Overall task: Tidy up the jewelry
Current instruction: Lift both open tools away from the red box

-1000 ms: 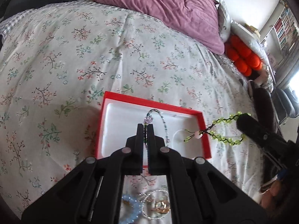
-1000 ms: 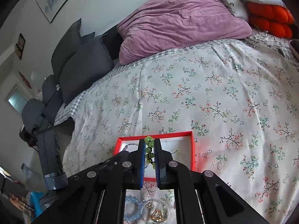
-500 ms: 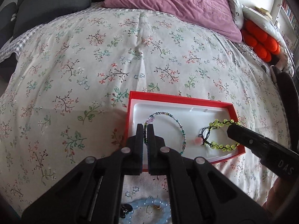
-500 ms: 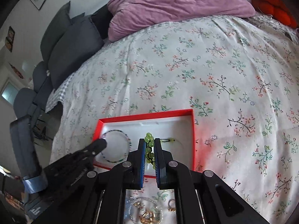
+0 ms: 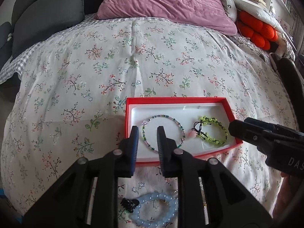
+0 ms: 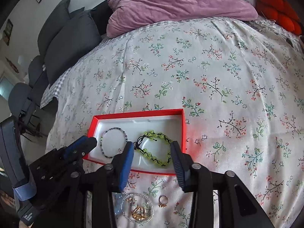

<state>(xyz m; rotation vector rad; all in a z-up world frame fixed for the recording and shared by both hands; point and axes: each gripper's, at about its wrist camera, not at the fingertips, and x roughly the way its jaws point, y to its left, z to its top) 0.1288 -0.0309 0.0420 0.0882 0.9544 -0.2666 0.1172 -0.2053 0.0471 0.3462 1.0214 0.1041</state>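
Observation:
A red box (image 5: pixel 174 100) with a white inside lies on the flowered bedspread; it also shows in the right wrist view (image 6: pixel 136 114). In it lie a thin multicolour bead bracelet (image 5: pixel 163 133) (image 6: pixel 113 142) on the left and a yellow-green bead bracelet (image 5: pixel 213 133) (image 6: pixel 156 148) on the right. My left gripper (image 5: pixel 147 131) is open and empty over the thin bracelet. My right gripper (image 6: pixel 152 148) is open and empty around the green bracelet. Loose on the bedspread in front of the box are a pale blue bead bracelet (image 5: pixel 155 209), a clear bead bracelet with gold pieces (image 6: pixel 137 210) and a gold ring (image 6: pixel 163 200).
A purple pillow (image 5: pixel 167 3) and grey cushions (image 5: pixel 43 13) lie at the head of the bed. An orange cushion (image 5: pixel 256 32) sits at the back right. A small black object (image 5: pixel 129 203) lies by the blue bracelet.
Both grippers opened and let go: the thin bracelet and the green bracelet now lie in the red box. Both grippers have drawn back a little.

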